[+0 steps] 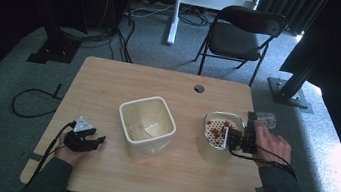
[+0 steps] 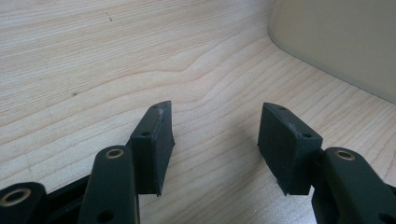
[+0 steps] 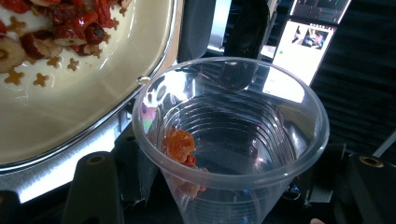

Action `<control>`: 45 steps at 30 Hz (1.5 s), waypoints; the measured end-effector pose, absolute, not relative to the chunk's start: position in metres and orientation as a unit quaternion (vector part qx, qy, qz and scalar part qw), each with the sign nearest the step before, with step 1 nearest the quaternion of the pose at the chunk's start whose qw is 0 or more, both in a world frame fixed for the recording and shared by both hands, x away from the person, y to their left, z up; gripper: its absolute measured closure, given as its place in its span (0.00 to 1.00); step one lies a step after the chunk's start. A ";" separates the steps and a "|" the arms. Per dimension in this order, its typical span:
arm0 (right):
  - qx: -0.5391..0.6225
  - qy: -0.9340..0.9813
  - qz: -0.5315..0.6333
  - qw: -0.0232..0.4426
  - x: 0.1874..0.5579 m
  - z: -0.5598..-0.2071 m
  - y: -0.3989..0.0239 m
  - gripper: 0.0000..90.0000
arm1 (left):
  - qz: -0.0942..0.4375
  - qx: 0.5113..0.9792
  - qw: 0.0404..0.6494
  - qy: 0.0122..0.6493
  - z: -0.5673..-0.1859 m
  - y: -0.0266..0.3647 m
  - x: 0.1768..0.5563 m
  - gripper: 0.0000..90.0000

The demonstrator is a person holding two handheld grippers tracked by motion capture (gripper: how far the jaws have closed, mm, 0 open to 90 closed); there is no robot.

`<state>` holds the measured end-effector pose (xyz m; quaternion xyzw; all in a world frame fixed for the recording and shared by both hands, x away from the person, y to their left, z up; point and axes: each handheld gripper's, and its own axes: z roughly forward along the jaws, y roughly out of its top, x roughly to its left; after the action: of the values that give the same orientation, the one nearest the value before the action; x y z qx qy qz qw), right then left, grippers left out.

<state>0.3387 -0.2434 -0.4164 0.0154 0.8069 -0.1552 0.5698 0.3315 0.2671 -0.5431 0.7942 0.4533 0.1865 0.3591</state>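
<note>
Tipped clear plastic cup [image 3: 229, 140], red bits inside

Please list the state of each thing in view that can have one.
Cup: clear, held in the right gripper, tipped sideways, nearly empty, a few red bits stuck inside.
Round bowl: upright, holding red dried fruit and small pale pieces.
Square tub: upright, nothing visible inside.
Left gripper: jaws open, holding nothing, low over the table.
Chair: unfolded, unoccupied.

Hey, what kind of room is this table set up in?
Probably a lab or recording studio, not a home: a pale wooden table on grey carpet, black metal rig stands, and a black folding chair.
</note>
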 end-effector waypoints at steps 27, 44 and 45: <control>0.018 0.806 -0.136 0.576 0.335 -0.412 -0.239 0.38 | 0.186 0.794 0.359 0.453 -0.543 0.267 0.332 0.51; 0.041 0.807 -0.114 0.578 0.335 -0.415 -0.240 0.38 | 0.186 0.794 0.360 0.453 -0.543 0.267 0.332 0.51; 0.042 0.806 -0.109 0.580 0.335 -0.414 -0.240 0.38 | 0.185 0.794 0.360 0.454 -0.543 0.267 0.332 0.51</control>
<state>0.3350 -0.2403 -0.4143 0.0424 0.8065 -0.1092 0.5796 0.3316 0.2673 -0.5431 0.7939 0.4536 0.1853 0.3600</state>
